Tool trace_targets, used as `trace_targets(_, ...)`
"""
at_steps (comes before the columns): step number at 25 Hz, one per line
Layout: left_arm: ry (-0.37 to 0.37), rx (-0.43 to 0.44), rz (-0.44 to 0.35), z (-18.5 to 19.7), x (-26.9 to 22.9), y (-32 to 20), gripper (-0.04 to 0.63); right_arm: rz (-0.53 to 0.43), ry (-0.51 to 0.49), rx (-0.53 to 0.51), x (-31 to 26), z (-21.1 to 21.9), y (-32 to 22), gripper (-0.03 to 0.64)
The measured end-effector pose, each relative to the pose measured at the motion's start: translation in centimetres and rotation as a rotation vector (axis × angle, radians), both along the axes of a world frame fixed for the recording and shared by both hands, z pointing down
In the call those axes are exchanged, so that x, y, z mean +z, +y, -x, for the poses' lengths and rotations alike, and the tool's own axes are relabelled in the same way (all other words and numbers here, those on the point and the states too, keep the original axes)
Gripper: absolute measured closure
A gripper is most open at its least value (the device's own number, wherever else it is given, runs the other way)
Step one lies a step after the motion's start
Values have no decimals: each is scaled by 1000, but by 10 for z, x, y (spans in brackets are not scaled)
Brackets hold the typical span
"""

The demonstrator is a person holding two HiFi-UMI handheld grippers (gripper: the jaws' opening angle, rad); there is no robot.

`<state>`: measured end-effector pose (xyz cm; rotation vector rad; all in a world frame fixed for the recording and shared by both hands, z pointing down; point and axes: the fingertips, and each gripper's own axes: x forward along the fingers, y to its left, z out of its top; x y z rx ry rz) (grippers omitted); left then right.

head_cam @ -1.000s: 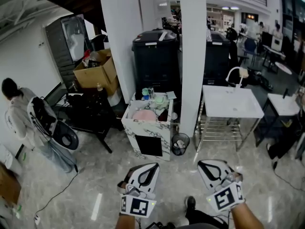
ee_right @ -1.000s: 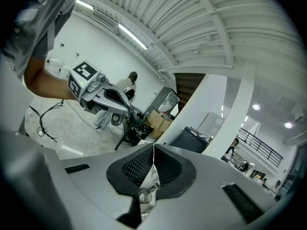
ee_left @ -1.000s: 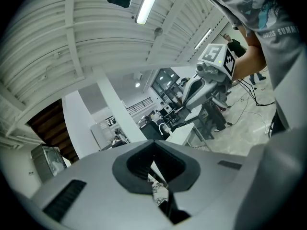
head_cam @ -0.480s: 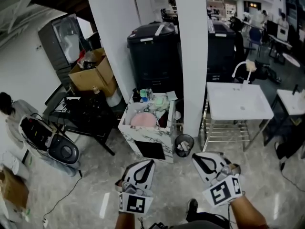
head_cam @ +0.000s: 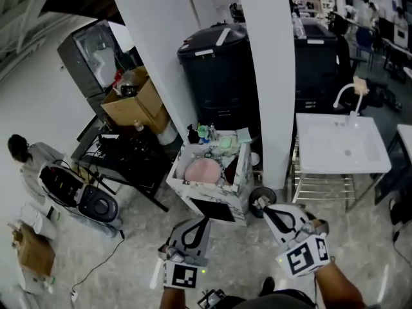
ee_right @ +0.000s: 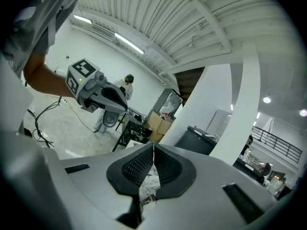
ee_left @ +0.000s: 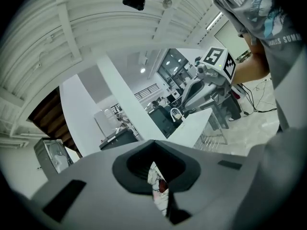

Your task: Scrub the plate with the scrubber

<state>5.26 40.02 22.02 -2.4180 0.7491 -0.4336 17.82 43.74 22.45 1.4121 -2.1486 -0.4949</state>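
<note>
**Both grippers shut and empty, pink plate waiting ahead**

The left gripper [head_cam: 205, 221] is hanging low in the head view, its jaws pressed together at the tips with nothing between them. The right gripper [head_cam: 262, 205] is doing the same beside it, jaws together and empty, with its tips showing just beside the lower right corner of the white marble-patterned cabinet [head_cam: 222, 192].

The round pink plate [head_cam: 203, 170] is lying in the open top of that cabinet, apart from both grippers. Small green and dark items [head_cam: 215, 136] are crowding the cabinet's far edge; I cannot tell which, if any, is the scrubber.

Behind it, a tall black wheeled bin [head_cam: 215, 69] is standing beside a white pillar [head_cam: 267, 76]. A white sink table [head_cam: 341, 143] is sitting to the right and an open brown cardboard box [head_cam: 135, 102] to the left.
</note>
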Motion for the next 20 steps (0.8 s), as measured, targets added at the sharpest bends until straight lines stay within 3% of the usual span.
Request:
trace_targets(10,-20,-16,-2,-18,2,-51,594,24,-33,0,12,-25,-52,584)
trace_targets(20,40,70,-10,-27,3,-164,594,57,13,85,9,-29,-146,586)
